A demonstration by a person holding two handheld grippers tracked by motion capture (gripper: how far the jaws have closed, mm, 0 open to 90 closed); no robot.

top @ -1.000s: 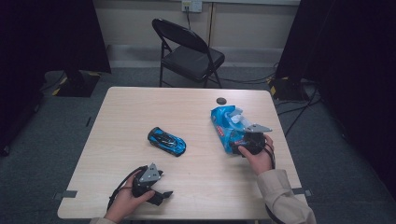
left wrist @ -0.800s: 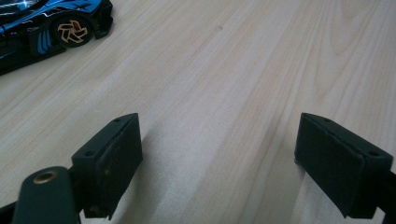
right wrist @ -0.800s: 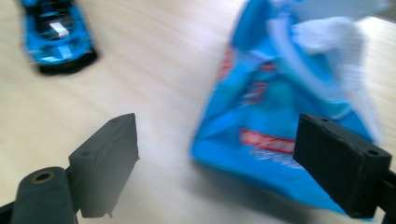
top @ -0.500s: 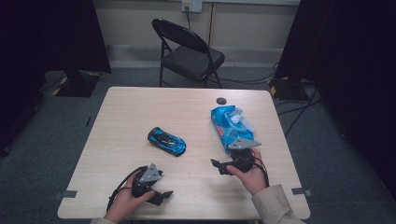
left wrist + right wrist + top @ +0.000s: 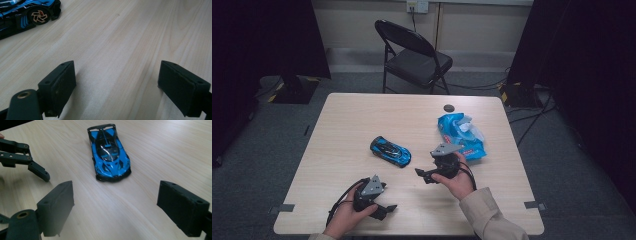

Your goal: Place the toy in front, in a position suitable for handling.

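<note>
High view: my right gripper has left the blue wipes pack, which now lies behind it toward the table's far right, and has swung round to face the blue toy sports car. I judge that the pack is set down and released, and that the car is the next thing to be taken.

Right gripper view: the jaws stand wide apart with nothing between them; the toy sports car lies straight ahead, nose toward the camera, well short of the pads.

Left gripper view: my left gripper is likewise spread wide and empty over bare table; the car's rear wheel sits ahead and to its left. In the high view this gripper rests near the table's front edge, unmoved since a second ago.

Writing: the pack bears a red band with pale print, too small for me to read; I can make out no lettering on the car
</note>
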